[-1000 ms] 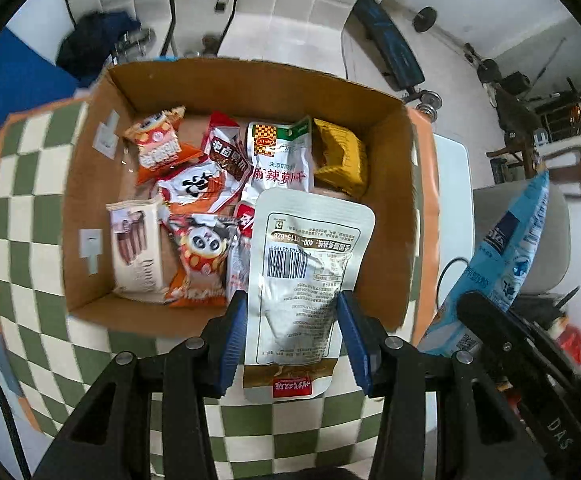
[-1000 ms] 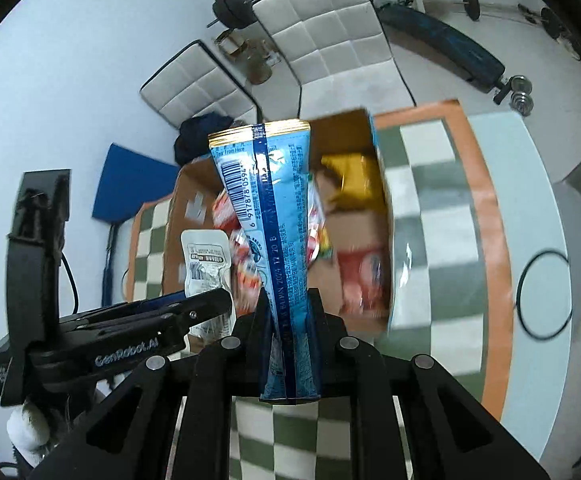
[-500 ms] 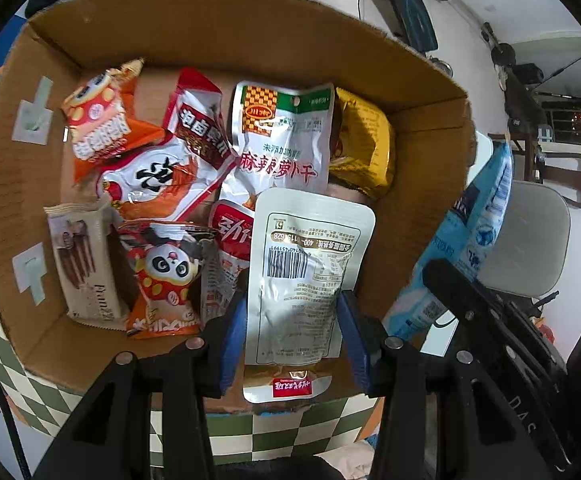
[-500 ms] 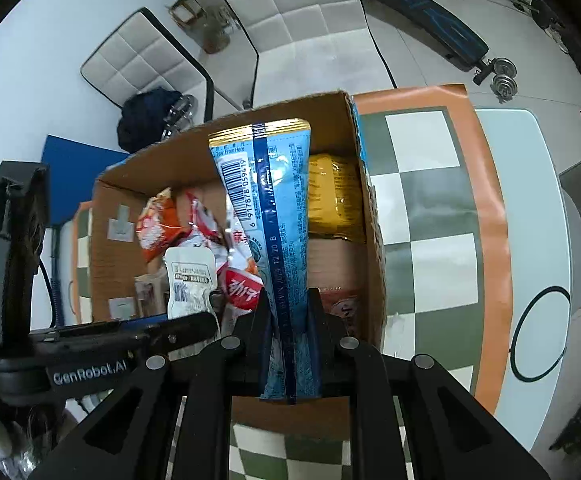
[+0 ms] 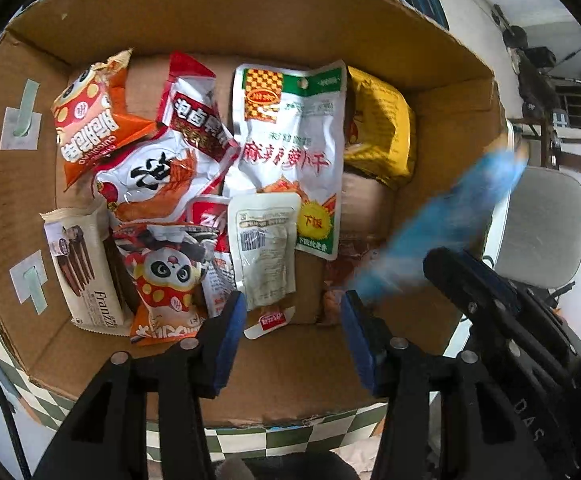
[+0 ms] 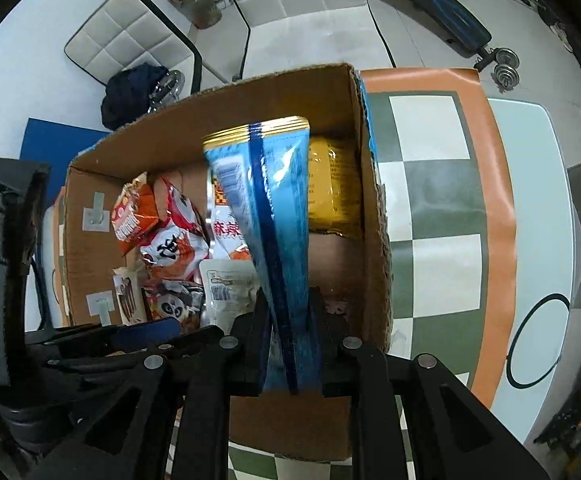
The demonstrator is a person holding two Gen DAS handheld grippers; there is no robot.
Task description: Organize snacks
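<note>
The cardboard box stands on the checkered cloth of the bench, its right wall running close along the cloth's orange border, with bare cloth beyond it toward the bench's right edge. Inside, packets crowd the left and middle of the floor; a yellow packet lies in the far right corner, and bare cardboard shows along the right wall and near wall. The left gripper hangs over the near wall, its jaws spreading apart and empty, the white barcode pouch lying loose on the heap just beyond its fingertips. The right gripper is easing its jaws, yet the blue snack bag remains pinched between them, standing over the box's right side.
</note>
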